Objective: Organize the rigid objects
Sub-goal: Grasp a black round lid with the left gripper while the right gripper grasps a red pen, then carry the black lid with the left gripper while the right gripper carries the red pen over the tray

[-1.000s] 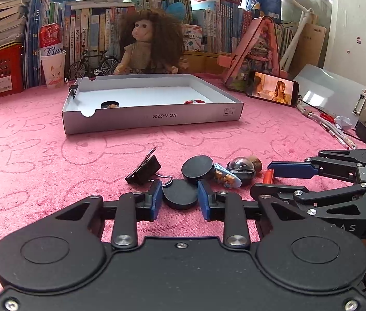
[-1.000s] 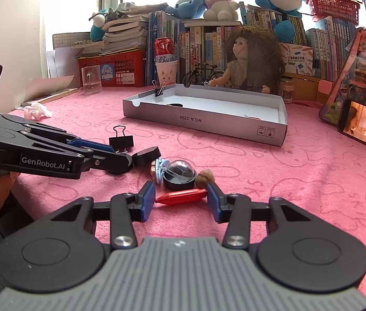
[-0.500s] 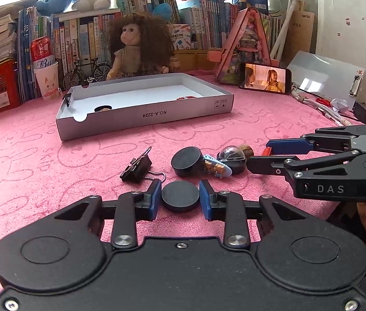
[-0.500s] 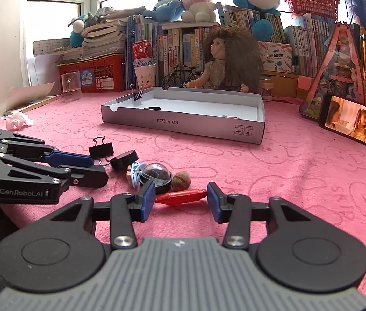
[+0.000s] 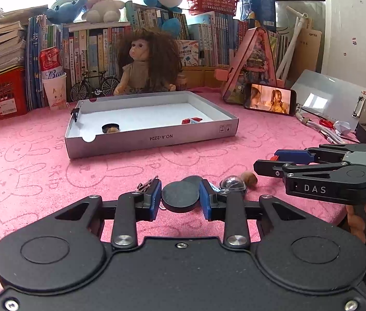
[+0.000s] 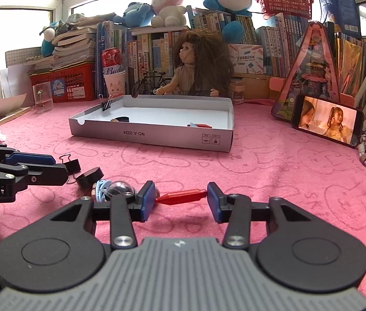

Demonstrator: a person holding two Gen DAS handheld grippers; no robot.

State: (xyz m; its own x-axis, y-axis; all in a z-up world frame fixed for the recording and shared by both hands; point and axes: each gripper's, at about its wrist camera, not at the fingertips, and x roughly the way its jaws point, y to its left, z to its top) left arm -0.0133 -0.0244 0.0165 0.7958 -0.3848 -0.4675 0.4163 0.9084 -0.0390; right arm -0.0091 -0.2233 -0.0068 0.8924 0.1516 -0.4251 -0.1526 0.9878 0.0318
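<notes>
My left gripper (image 5: 180, 199) is shut on a black round disc (image 5: 180, 197) and holds it above the pink cloth. My right gripper (image 6: 180, 199) is shut on a red pointed stick (image 6: 181, 197), lifted off the cloth. On the cloth stay a second black disc (image 6: 89, 177), a black binder clip (image 6: 72, 165), a clear dome ball (image 5: 232, 183), a small blue toy (image 6: 100, 187) and a brown nut (image 5: 249, 178). The grey shallow box (image 5: 151, 138) stands further back with a few small items inside.
A doll (image 5: 145, 62), a toy bicycle (image 5: 94, 86), a cup (image 5: 54, 92), books and a red crate (image 5: 0, 96) line the back. A phone (image 5: 271, 99), a clipboard (image 5: 330, 98) and cables (image 5: 322, 132) lie at the right.
Both grippers have lifted with the disc and the red stick and tilted up; the loose items now sit lower and partly behind the fingers.
</notes>
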